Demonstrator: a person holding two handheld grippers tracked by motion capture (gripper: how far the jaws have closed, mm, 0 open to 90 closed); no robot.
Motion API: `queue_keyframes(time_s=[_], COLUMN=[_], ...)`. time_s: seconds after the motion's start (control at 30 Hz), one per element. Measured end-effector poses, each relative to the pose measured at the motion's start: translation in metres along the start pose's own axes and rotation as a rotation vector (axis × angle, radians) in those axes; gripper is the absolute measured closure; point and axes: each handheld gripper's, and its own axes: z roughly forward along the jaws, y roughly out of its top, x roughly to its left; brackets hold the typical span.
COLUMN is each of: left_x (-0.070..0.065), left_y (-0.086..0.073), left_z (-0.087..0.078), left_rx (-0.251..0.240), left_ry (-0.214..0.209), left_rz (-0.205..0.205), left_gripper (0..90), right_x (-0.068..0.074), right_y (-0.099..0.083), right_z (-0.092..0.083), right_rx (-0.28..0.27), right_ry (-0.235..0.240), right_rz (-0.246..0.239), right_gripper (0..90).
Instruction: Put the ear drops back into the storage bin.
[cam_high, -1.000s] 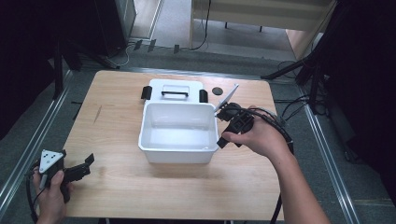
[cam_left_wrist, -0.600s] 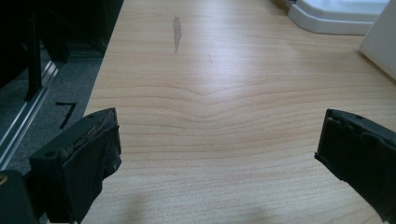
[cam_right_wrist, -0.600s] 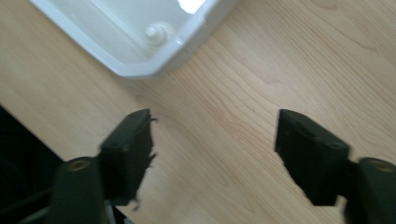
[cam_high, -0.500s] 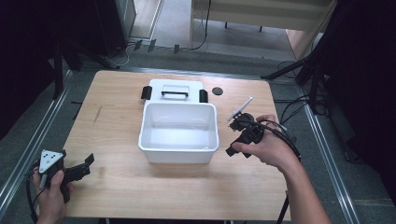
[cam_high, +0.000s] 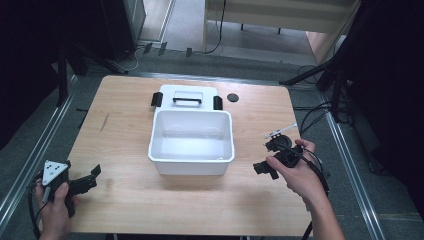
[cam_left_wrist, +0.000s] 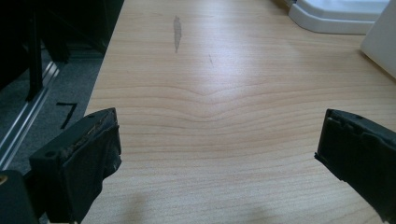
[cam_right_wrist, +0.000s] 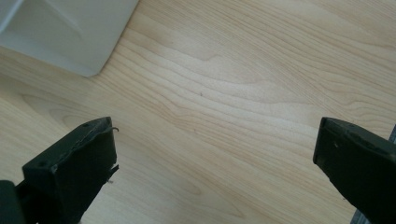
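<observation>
In the high view the right claw (cam_high: 267, 159) sits right of centre in the frame, partly covered by the hand (cam_high: 295, 172) that grips it, so its shape is hard to read there. Its own view settles the matter: the two black jaws stand far apart at the lower corners, having just been opening, with bare wood between them and nothing held. A corner of the white tub (cam_right_wrist: 65, 32) shows at the upper left of that view, cut off by the frame edge.

The tub (cam_high: 192, 141) stands open near the middle of the table (cam_high: 125, 120), well apart from both claws. Its flat white lid (cam_high: 187, 95), with a dark handle and black clips at either side, lies just behind it and looks to touch the tub's far rim. A small dark round thing (cam_high: 232, 97) lies just right of the lid; what it is cannot be told.

A thin pale stick (cam_high: 281, 131) lies on the table just above the right claw; it is too small to identify, perhaps a pen or a probe.

The left claw (cam_high: 85, 181) rests at the lower left of the frame, held in the other hand (cam_high: 52, 210) near the table's near edge. Its jaws are spread wide over bare wood, with nothing between them.
</observation>
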Motion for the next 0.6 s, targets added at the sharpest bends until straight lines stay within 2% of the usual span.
queue_keyframes(time_s=[0.23,0.3,0.37,0.5,0.6], left_x=[0.000,0.000,0.000,0.000,0.000], left_y=[0.000,0.000,0.000,0.000,0.000], left_z=[0.000,0.000,0.000,0.000,0.000], left_rx=[0.000,0.000,-0.001,-0.001,0.000], left_ry=[0.001,0.000,0.000,0.000,0.001], left_rz=[0.001,0.000,-0.001,-0.001,0.000], left_gripper=[0.1,0.1,0.1,0.1,0.1], right_x=[-0.007,-0.009,-0.010,-0.013,-0.014], right_y=[-0.022,-0.029,-0.036,-0.051,-0.064], right_z=[0.011,0.015,0.020,0.030,0.042], right_rx=[-0.063,-0.087,-0.109,-0.172,-0.225], right_ry=[-0.007,-0.007,-0.026,-0.021,-0.055], right_rz=[0.044,0.050,0.044,0.064,0.084], right_gripper=[0.0,0.0,0.0,0.0,3.5])
